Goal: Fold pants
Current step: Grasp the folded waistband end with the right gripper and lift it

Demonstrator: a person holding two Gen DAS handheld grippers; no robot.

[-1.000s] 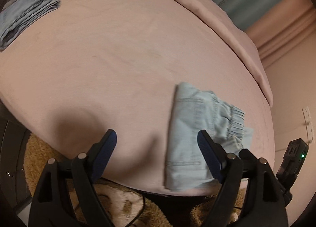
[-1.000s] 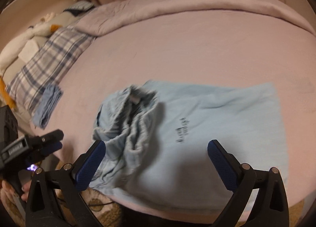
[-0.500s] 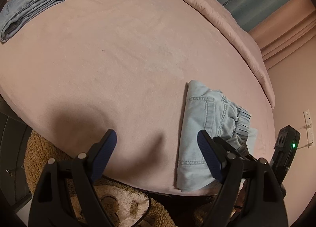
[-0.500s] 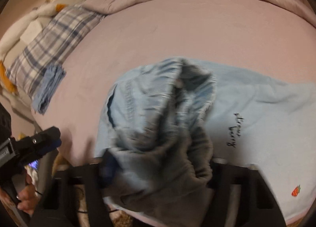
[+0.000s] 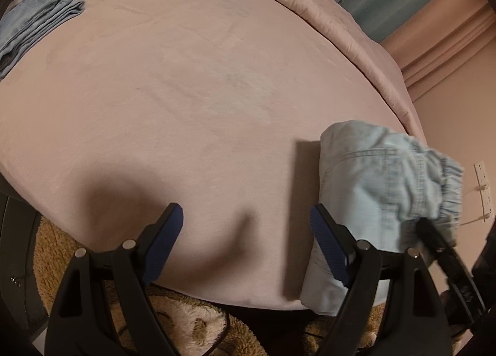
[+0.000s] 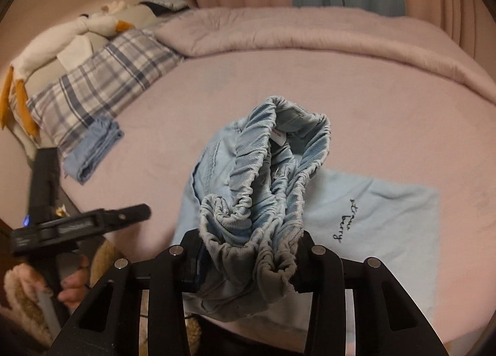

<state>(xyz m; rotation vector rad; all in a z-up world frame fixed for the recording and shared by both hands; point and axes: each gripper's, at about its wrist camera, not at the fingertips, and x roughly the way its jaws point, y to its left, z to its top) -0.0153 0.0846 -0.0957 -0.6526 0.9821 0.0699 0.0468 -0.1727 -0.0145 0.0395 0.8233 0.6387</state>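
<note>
My right gripper (image 6: 248, 266) closing on pants (image 6: 260, 201) waistband between fingers; I'd lift evenly. Left gripper (image 5: 245, 241) wide, empty.

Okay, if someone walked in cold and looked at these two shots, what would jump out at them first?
Most likely the light blue pants, their gathered elastic waistband bunched between the right claw as its jaws close and lifted off the pink bed. Beneath them lies a pale blue cloth with stitched lettering. The left claw hangs open over bare sheet, and a folded blue garment sits by the plaid pillow.
</note>
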